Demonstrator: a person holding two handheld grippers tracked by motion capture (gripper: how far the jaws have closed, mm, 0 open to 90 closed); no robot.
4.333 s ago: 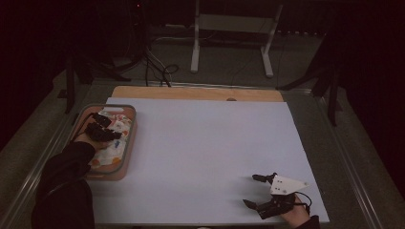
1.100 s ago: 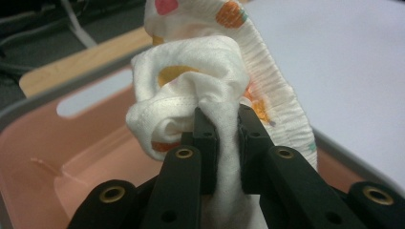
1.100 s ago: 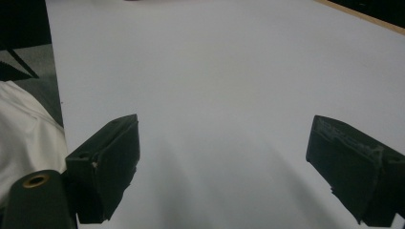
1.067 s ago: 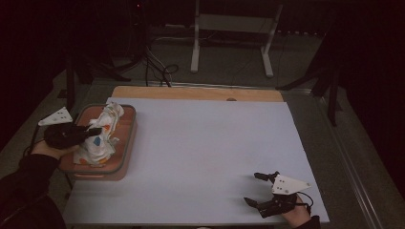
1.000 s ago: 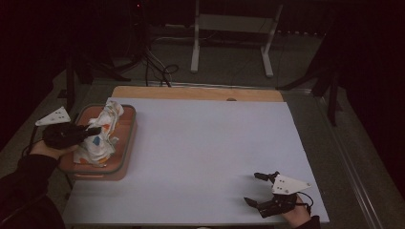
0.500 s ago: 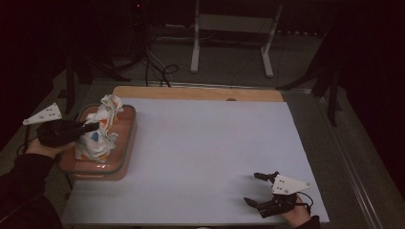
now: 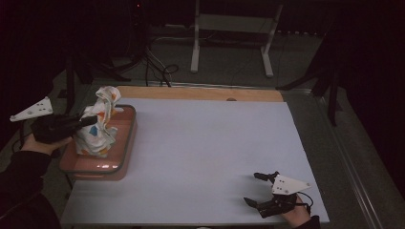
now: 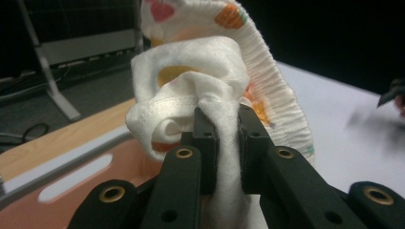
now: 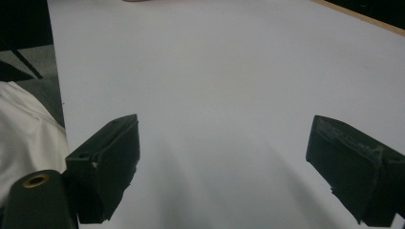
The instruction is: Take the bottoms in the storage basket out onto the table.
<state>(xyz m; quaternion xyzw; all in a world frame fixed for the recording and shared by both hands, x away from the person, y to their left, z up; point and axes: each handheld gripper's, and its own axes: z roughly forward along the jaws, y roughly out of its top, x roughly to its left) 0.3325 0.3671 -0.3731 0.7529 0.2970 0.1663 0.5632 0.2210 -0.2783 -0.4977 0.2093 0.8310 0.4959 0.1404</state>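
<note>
A white cloth point(image 7: 100, 125) printed with orange and blue shapes hangs bunched above the pink tray point(image 7: 119, 157) at the table's left edge. My left gripper point(image 7: 90, 119) is shut on it, coming in level from the left. In the left gripper view the two black jaws pinch a fold of the cloth point(image 8: 224, 90) between them, and the tray point(image 8: 71, 181) lies below. My right gripper point(image 7: 255, 188) rests near the table's front right corner, open, with bare white table between its jaws point(image 9: 224, 157).
The white table top point(image 7: 205, 148) stretches between the tray and the right gripper. A wooden strip point(image 7: 200, 93) runs along its far edge. Beyond it stand a white metal frame point(image 7: 229, 43) and cables on the dark floor.
My left gripper has lifted the cloth higher out of the tray, so it now hangs taller. The right gripper has stayed where it was.
</note>
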